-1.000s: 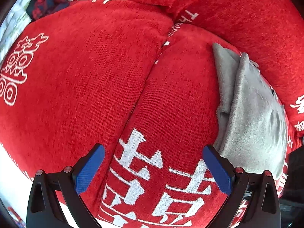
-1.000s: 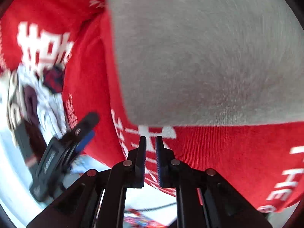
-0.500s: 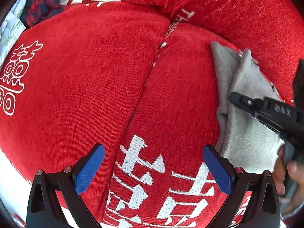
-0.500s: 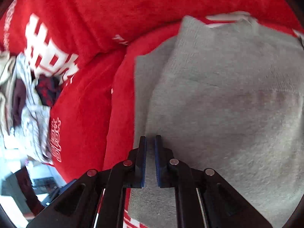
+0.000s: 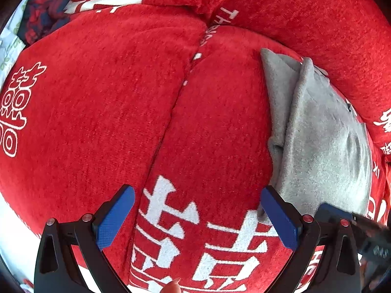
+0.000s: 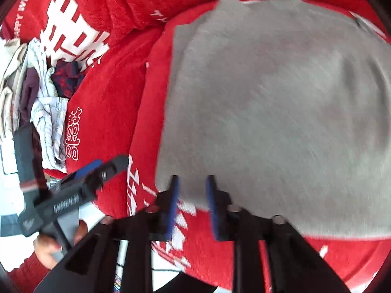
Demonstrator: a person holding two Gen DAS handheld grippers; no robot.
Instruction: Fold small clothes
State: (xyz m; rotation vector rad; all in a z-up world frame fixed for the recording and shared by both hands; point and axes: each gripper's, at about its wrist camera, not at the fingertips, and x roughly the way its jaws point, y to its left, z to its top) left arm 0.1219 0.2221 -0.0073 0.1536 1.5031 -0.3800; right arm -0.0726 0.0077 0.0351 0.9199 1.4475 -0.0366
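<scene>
A grey fleece garment (image 6: 281, 112) lies flat and already doubled over on the right-hand seat cushion of a red sofa (image 5: 97, 112), close against the red backrest. In the left wrist view the grey fleece garment (image 5: 325, 141) shows a folded layer along its left side, so the fold on this piece looks largely made; the step in hand appears to be finishing or tidying it, or letting it go.

The right gripper (image 6: 193, 190) hovers at the garment's front edge, near its front left corner. Its blue-padded fingers (image 6: 173, 200) stand a little apart with nothing between them. The picture is blurred, so whether the tips touch the cloth cannot be told. The left gripper (image 5: 195, 214) hangs over the front edge of the same cushion, just left of the garment, its fingers (image 5: 116, 216) spread wide and empty over the white printed characters.

A heap of unfolded clothes (image 6: 41, 92) sits at the far left end of the sofa, with a dark red and navy piece (image 5: 41, 17) among them.

As a judgement, the next move calls either for pinching the front edge to make one more fold, or for leaving this piece and reaching left to the heap. A further fold would need both corners of the edge held level, since fleece this thick tends to slide and skew on the plush cover.
</scene>
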